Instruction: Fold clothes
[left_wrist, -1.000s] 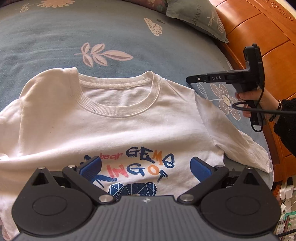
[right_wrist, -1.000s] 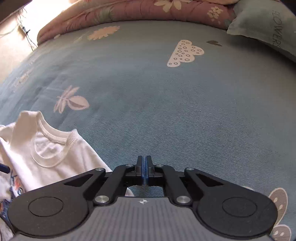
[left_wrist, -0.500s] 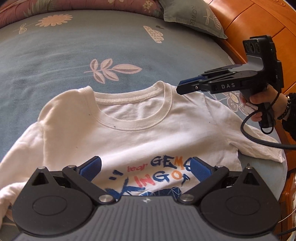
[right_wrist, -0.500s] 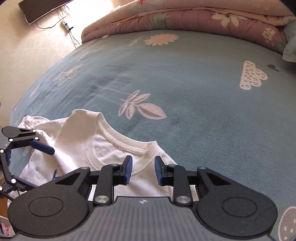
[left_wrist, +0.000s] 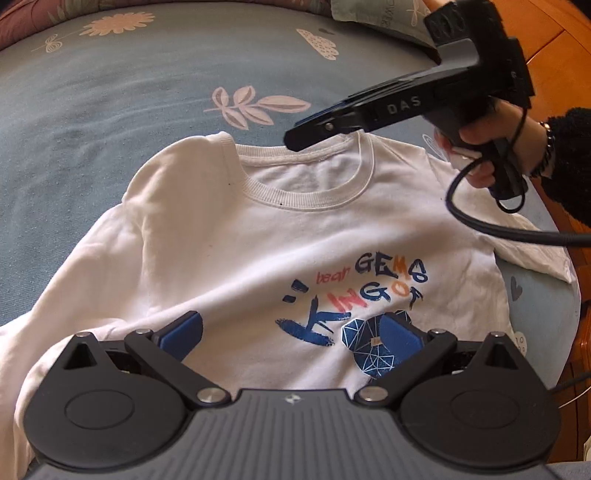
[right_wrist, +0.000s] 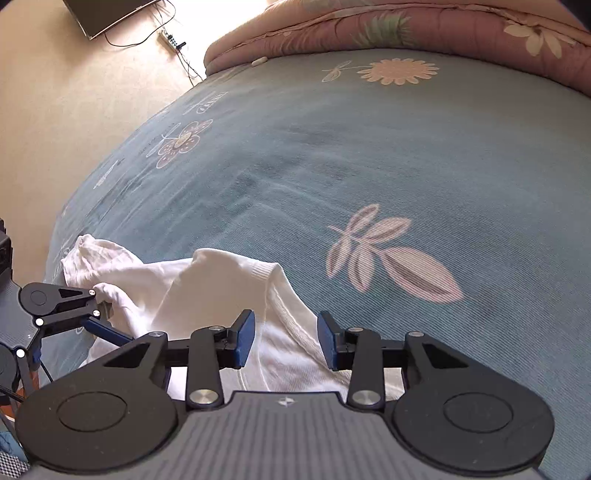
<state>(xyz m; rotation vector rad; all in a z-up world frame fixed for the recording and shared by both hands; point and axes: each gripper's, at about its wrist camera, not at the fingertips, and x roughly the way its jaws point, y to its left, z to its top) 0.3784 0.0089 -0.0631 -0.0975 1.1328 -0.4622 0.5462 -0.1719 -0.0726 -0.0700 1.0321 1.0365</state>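
while the t-shirt (left_wrist: 258, 251) lies flat, the bed (left_wrist: 110, 110) bears it.

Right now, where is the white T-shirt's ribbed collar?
In the left wrist view the ribbed collar lies upper centre on the blue bedspread, directly under the right tongs, whose jaws are opening above it.

The white cotton T-shirt (left_wrist: 236, 251) lying on the blue floral bedspread carries a chest print reading "bear GEMS" over "KING OF" in dark blue, red and orange letters. The black handheld right gripper (left_wrist: 314, 127) bears "DAS" in pale capitals along its side.
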